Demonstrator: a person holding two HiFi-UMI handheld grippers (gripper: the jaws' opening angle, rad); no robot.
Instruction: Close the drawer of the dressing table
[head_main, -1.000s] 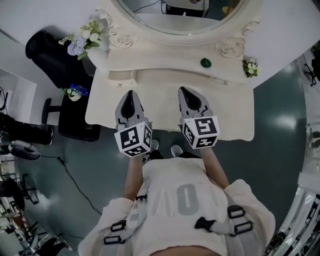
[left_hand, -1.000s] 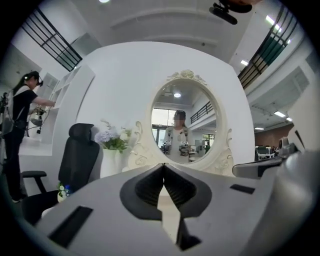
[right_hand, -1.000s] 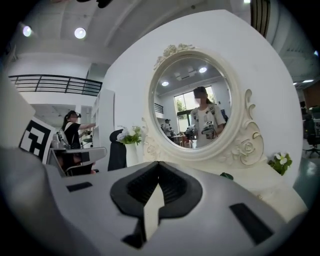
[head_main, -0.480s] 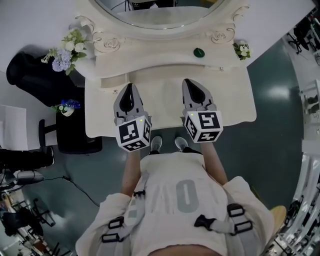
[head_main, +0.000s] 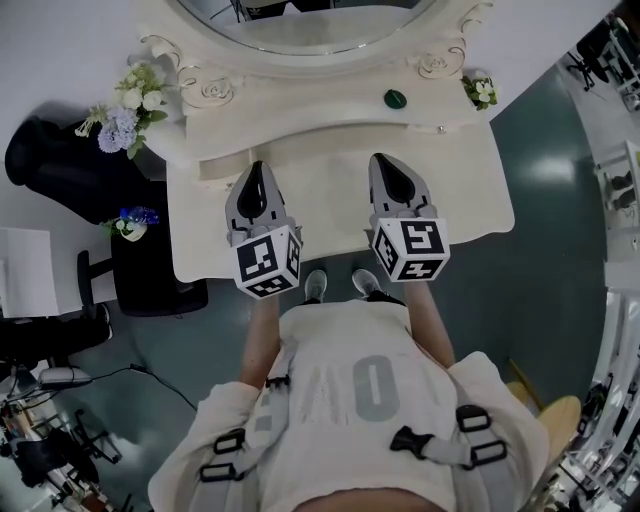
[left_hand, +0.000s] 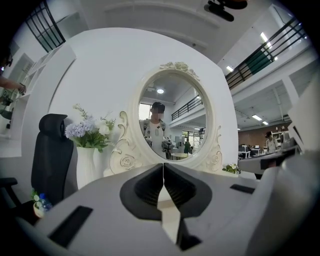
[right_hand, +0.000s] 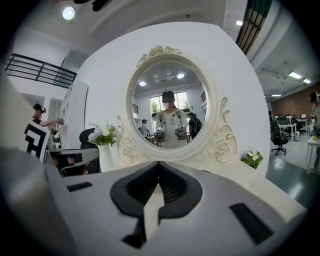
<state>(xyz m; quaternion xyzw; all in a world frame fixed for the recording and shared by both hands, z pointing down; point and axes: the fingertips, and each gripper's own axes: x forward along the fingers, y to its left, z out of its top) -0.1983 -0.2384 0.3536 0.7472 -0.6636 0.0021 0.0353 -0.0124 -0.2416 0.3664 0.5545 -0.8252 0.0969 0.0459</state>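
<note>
Left gripper (head_main: 258, 168) and right gripper (head_main: 384, 160) edge forward over dressing table (head_main: 330, 165), jaws closed, empty.
Drawer, hidden below, likely slides lightly; push its front squarely.

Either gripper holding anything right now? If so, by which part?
Nothing is held. The left gripper and the right gripper both have their jaws together with nothing between them, above the dressing table.

Flowers (head_main: 125, 105) at left end of dressing table (head_main: 330, 150)
</note>
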